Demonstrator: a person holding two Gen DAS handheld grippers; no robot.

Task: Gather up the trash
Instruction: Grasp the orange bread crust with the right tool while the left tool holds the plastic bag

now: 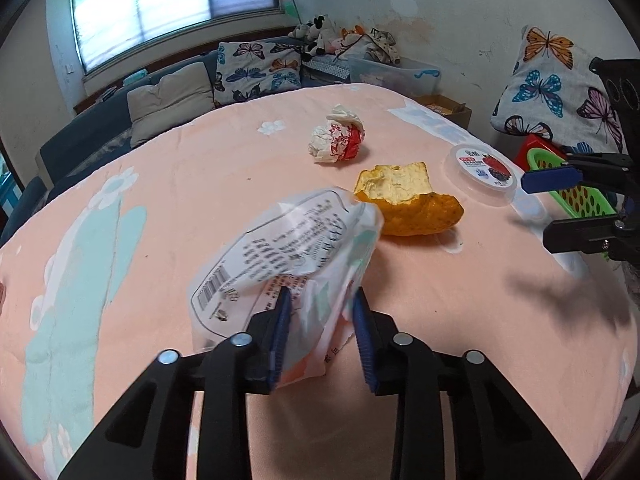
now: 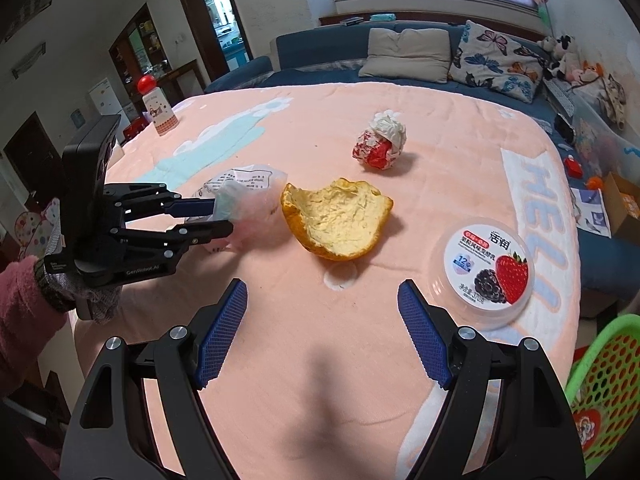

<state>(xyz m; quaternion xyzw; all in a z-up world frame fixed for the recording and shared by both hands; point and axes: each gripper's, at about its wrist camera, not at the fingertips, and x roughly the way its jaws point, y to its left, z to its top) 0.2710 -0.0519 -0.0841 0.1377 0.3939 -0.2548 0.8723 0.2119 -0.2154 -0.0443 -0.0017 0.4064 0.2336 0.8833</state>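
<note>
A clear printed plastic wrapper [image 1: 288, 248] sits between the blue pads of my left gripper [image 1: 322, 320], which is shut on its lower end. From the right wrist view, that left gripper [image 2: 222, 218] pinches the wrapper [image 2: 248, 196] at the table's left. An orange peel [image 1: 408, 200] [image 2: 340, 220] lies just beyond it. A crumpled red-and-white paper ball [image 1: 338, 140] [image 2: 380, 146] rests farther back. A round yogurt tub [image 1: 482, 170] [image 2: 484, 272] with a berry label lies on the right. My right gripper [image 2: 322, 292] [image 1: 536, 208] is open, nothing between its fingers, hovering left of the tub.
A pink cloth covers the table [image 1: 160, 200]. A green perforated basket [image 2: 600, 392] [image 1: 580, 196] stands off the right edge. A white bottle with a red cap [image 2: 158, 110] stands at the far left corner. A blue sofa [image 2: 320, 48] with cushions runs behind the table.
</note>
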